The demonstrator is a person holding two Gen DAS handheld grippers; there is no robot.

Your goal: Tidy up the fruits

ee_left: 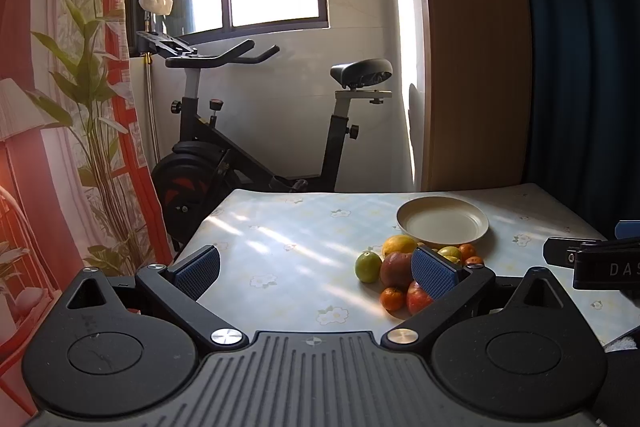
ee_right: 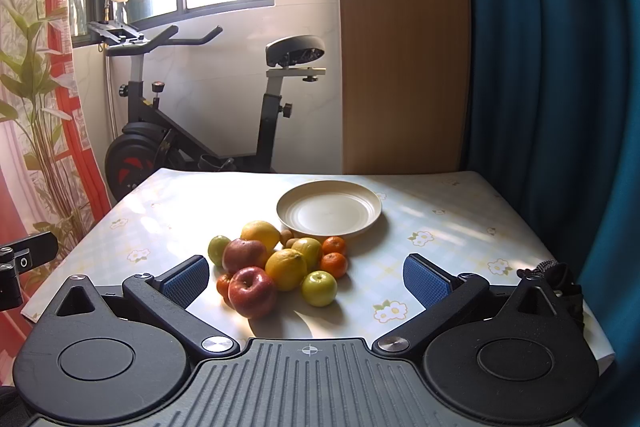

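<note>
A heap of fruit lies on the flowered tablecloth: a red apple (ee_right: 252,291) at the front, a darker red apple (ee_right: 244,254), lemons (ee_right: 286,269), green fruits (ee_right: 319,287), small oranges (ee_right: 334,264) and kiwis (ee_right: 289,238). Behind it stands an empty cream plate (ee_right: 329,207). My right gripper (ee_right: 306,281) is open just short of the heap, nothing between its fingers. My left gripper (ee_left: 316,273) is open too, left of the same heap (ee_left: 396,269); its right pad (ee_left: 434,273) hides part of the fruit. The plate (ee_left: 442,220) shows behind.
The table (ee_right: 460,227) ends at a far edge near an exercise bike (ee_right: 192,107). A wooden panel (ee_right: 400,39) and blue curtain (ee_right: 552,67) stand at the right. A printed backdrop (ee_left: 60,107) hangs left. The right gripper's body (ee_left: 592,261) shows in the left view.
</note>
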